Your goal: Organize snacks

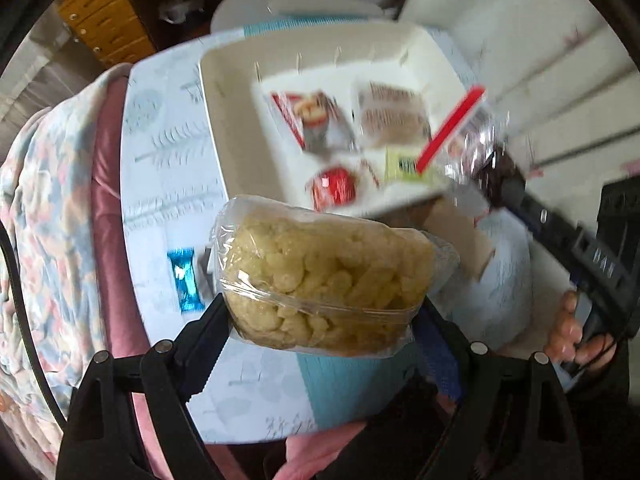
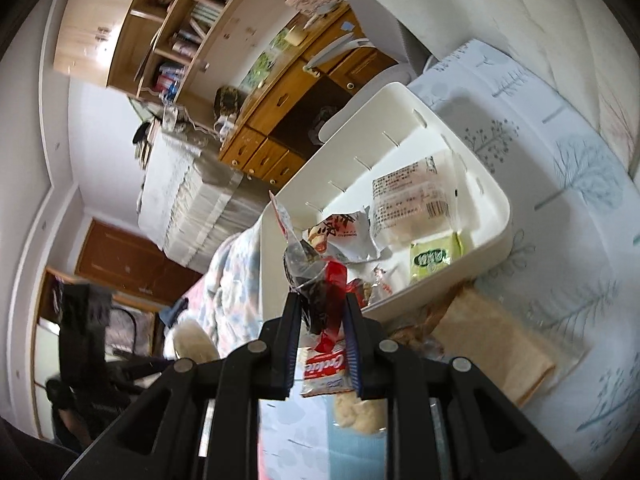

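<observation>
My left gripper is shut on a clear bag of pale puffed snacks and holds it above the bed, near the front of the white bin. The bin holds several packets: a red-and-white one, a clear one with printed text, a round red one, a green one. My right gripper is shut on a clear packet with a red strip and dark contents, held at the bin's near edge. That packet also shows in the left wrist view.
A blue wrapped candy lies on the tree-print sheet. A tan flat packet lies by the bin. A flowered quilt lies at the left. A wooden desk with drawers stands behind.
</observation>
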`<control>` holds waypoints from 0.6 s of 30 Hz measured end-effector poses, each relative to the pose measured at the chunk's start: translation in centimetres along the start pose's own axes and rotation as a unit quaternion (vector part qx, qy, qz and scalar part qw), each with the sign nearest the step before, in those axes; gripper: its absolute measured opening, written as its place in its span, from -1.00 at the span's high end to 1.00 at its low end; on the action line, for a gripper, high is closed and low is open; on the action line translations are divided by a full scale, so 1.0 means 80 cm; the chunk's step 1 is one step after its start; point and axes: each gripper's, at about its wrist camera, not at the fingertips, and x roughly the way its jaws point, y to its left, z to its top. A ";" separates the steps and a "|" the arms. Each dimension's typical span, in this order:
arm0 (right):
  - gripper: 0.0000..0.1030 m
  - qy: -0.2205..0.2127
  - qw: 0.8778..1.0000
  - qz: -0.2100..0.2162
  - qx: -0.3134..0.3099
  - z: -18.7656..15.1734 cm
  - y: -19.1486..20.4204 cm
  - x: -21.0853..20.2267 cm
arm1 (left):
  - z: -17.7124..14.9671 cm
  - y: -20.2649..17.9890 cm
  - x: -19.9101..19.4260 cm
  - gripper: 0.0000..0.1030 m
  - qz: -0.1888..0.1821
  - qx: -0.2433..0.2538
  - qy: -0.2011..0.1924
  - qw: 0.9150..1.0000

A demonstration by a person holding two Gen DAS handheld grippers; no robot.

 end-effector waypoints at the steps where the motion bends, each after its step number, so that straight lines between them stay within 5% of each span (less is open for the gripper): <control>1: 0.60 0.002 1.000 -0.003 -0.006 0.002 -0.001 0.001 | 0.004 -0.001 0.004 -0.68 -0.003 -0.006 -0.010 1.000; 9: 0.59 0.013 0.998 -0.033 -0.044 0.028 -0.013 0.005 | 0.032 -0.002 0.019 -0.68 -0.026 -0.054 -0.111 0.992; 14: 0.59 0.021 0.997 -0.052 -0.048 0.037 -0.022 0.009 | 0.037 -0.011 0.029 -0.69 -0.004 -0.045 -0.170 0.984; 18: 0.57 0.020 0.997 -0.065 -0.041 0.039 -0.028 0.010 | 0.036 -0.017 0.038 -0.75 0.005 -0.041 -0.178 0.983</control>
